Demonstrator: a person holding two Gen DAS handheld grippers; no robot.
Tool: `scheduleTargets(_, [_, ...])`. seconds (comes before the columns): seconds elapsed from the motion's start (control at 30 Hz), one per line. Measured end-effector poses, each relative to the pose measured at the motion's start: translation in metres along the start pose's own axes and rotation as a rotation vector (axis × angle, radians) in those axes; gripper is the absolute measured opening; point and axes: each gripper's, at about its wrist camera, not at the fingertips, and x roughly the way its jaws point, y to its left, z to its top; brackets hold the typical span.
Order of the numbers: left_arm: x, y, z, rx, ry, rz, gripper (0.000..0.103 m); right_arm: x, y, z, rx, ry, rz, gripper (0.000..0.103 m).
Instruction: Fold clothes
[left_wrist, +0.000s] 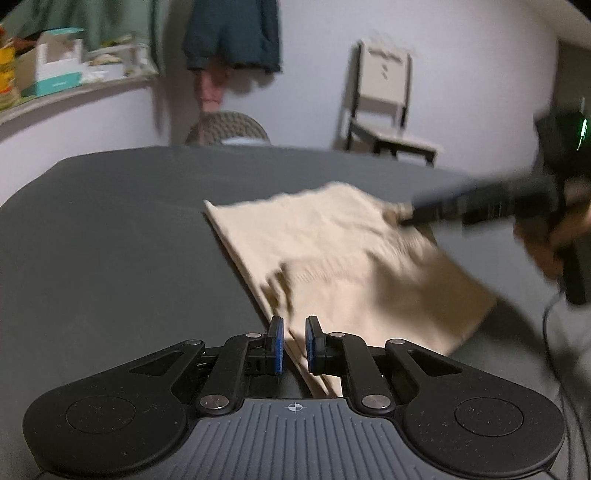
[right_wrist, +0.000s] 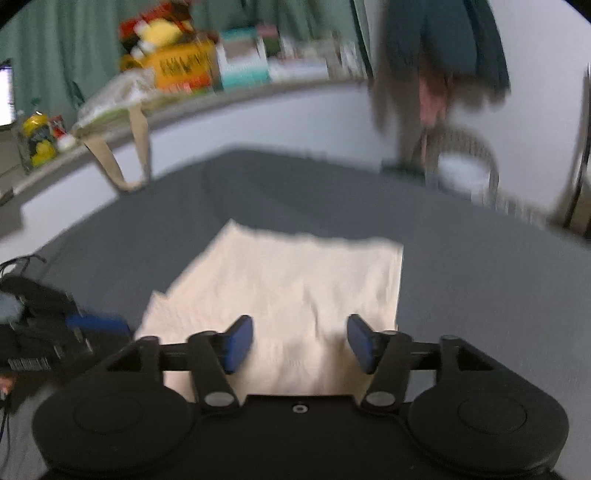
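On the dark grey table: a beige folded garment (left_wrist: 343, 258), lying flat as a neat rectangle, its layered edge running toward the left gripper.
Garment from the right wrist view: pale cloth (right_wrist: 295, 291) spread directly ahead of the fingers, corners squared, a few soft creases across the top.
Left gripper (left_wrist: 294, 345): blue pads parted by a narrow gap, straddling the garment's near edge; nothing visibly pinched between them.
Right gripper (right_wrist: 300, 343): jaws spread wide above the near side of the cloth, holding nothing.
Right gripper from the left wrist view: blurred in motion, tip (left_wrist: 404, 218) at the far right corner of the cloth, a hand (left_wrist: 554, 236) wrapped round its handle.
Table (left_wrist: 110, 240): bare grey surface around the garment.
Beyond: a folding chair (left_wrist: 384, 99) against the wall, a cluttered shelf (right_wrist: 207, 70), dark clothing hanging (left_wrist: 232, 33).
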Motion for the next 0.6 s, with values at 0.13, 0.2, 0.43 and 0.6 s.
scheduleTargets(0.13, [0.002,-0.01,-0.003,0.048,0.048,0.013,0.011,0.0,0.036,0.007,-0.081,0.005,0.142,0.051])
scheduleTargets(0.2, [0.001,-0.01,-0.006,0.053,0.059,0.022,0.011,0.015,0.058,0.007,-0.134,0.058,0.154,0.037])
scheduleTargets(0.43, [-0.003,-0.001,-0.008,0.005,0.064,-0.003,0.011,0.072,0.088,0.005,-0.134,0.177,0.134,0.015])
scheduleTargets(0.6, [-0.005,-0.001,-0.005,0.022,0.063,0.015,0.011,0.076,0.088,0.004,-0.122,0.177,0.123,0.015])
